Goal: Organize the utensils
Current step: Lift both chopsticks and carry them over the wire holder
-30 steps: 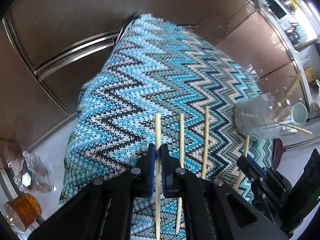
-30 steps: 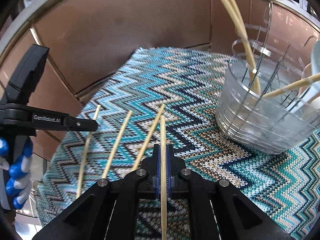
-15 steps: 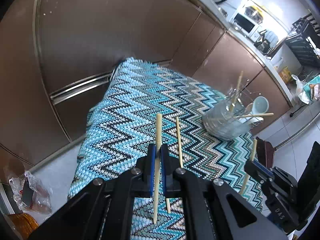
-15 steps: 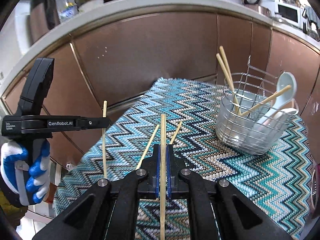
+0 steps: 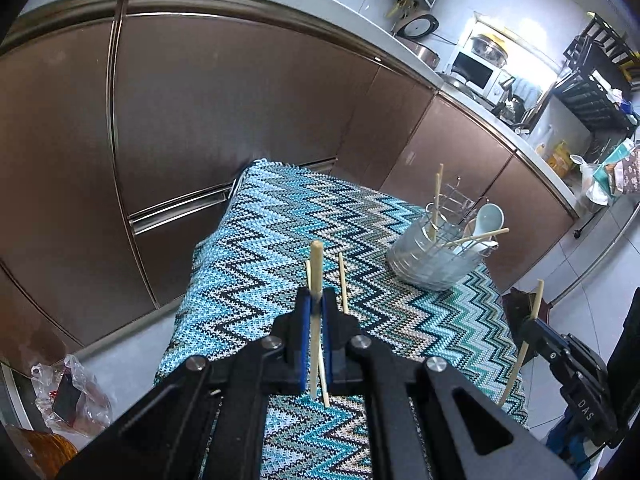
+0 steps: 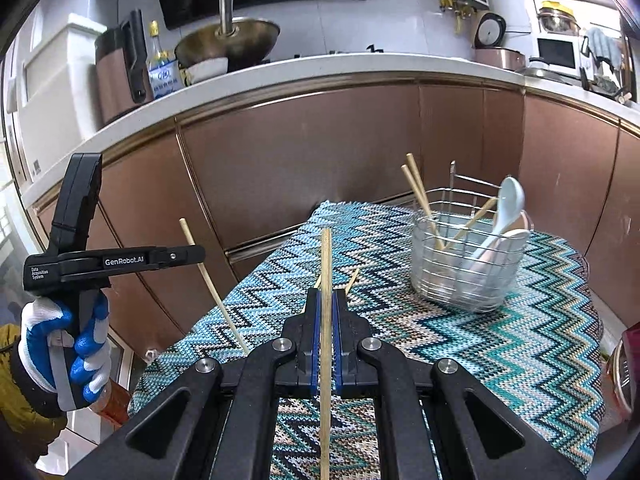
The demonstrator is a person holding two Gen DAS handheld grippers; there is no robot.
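Bamboo chopstick (image 5: 316,276) clamped tight in left tool (image 5: 316,312), another chopstick (image 6: 326,280) pinched in right tool (image 6: 326,312), both raised above the zigzag cloth (image 6: 500,344). Carrying step; next, tipping each into the wire basket (image 6: 466,264) beyond.

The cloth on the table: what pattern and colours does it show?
Zigzag chevrons in turquoise, blue, black and cream on the cloth; clearest in the right wrist view.

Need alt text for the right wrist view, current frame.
The right gripper is shut on a pale wooden chopstick above a blue zigzag-patterned cloth, where two more loose chopsticks lie. At left, the left gripper, in a blue-and-white gloved hand, holds another chopstick; at right stands a wire utensil basket with chopsticks and spoons.
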